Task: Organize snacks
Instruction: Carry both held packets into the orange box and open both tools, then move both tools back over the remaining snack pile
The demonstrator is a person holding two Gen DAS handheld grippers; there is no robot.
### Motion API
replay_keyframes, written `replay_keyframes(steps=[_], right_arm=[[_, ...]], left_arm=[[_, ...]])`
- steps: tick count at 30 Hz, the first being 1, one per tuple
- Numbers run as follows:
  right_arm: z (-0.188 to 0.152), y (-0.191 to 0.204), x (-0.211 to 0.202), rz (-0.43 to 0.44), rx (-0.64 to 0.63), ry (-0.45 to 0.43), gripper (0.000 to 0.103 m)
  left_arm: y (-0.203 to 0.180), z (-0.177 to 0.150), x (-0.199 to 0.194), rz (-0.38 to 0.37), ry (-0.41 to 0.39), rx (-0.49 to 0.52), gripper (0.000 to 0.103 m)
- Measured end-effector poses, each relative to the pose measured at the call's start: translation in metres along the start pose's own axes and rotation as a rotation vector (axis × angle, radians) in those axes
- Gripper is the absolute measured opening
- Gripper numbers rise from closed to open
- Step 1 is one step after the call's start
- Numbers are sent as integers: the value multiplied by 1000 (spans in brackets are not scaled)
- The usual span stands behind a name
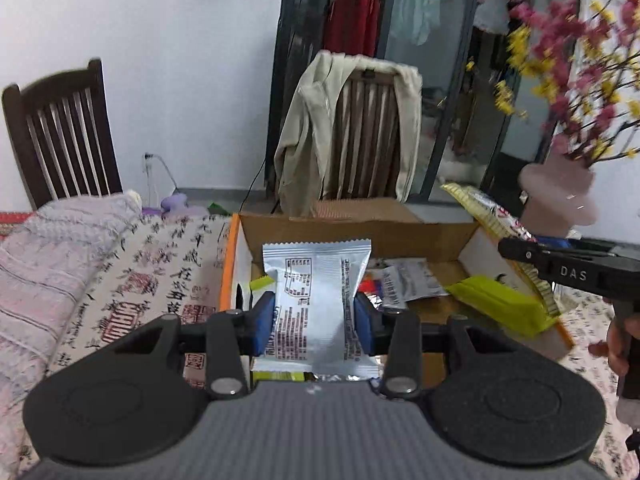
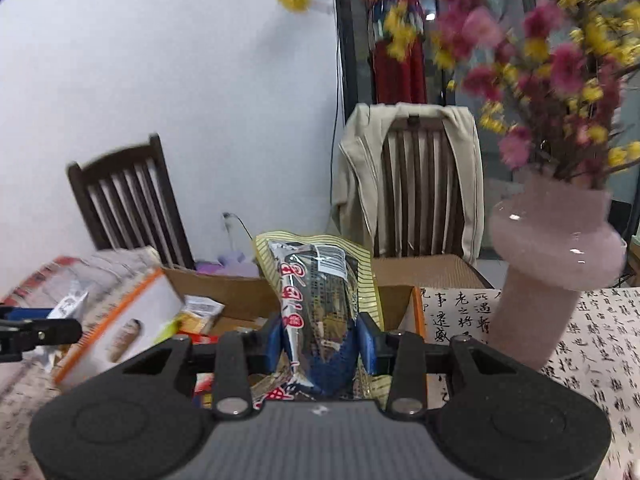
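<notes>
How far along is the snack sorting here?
Done: several packets lie in the open cardboard box. In hand: left tool grips a silver foil packet; right tool grips a yellow-striped packet. Left: dropping both in.

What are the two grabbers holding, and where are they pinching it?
The left gripper pinches a silver snack packet across its middle. The right gripper pinches a yellow-edged dark snack bag near its lower end.
</notes>
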State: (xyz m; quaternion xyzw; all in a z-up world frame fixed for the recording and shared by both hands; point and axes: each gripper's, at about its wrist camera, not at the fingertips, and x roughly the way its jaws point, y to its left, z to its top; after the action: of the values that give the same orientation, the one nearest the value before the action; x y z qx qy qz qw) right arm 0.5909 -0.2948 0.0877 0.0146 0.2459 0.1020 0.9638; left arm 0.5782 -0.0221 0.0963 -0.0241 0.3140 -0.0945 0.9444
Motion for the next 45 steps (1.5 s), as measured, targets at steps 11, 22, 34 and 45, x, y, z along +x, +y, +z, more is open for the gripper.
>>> replay_keyframes(steps=[11, 22, 34, 45], right_arm=[[-5, 6, 78, -4, -90, 87, 40], [-8, 19, 59, -48, -169, 217, 39], [-36, 16, 16, 44, -99, 263, 60], [-38, 12, -75, 51, -78, 154, 77]], left_arm=[[2, -11, 42, 6, 66, 15, 42], [-1, -14, 36, -2, 84, 8, 43], [-26, -16, 17, -68, 76, 3, 83], [-13, -35, -80, -23, -2, 32, 97]])
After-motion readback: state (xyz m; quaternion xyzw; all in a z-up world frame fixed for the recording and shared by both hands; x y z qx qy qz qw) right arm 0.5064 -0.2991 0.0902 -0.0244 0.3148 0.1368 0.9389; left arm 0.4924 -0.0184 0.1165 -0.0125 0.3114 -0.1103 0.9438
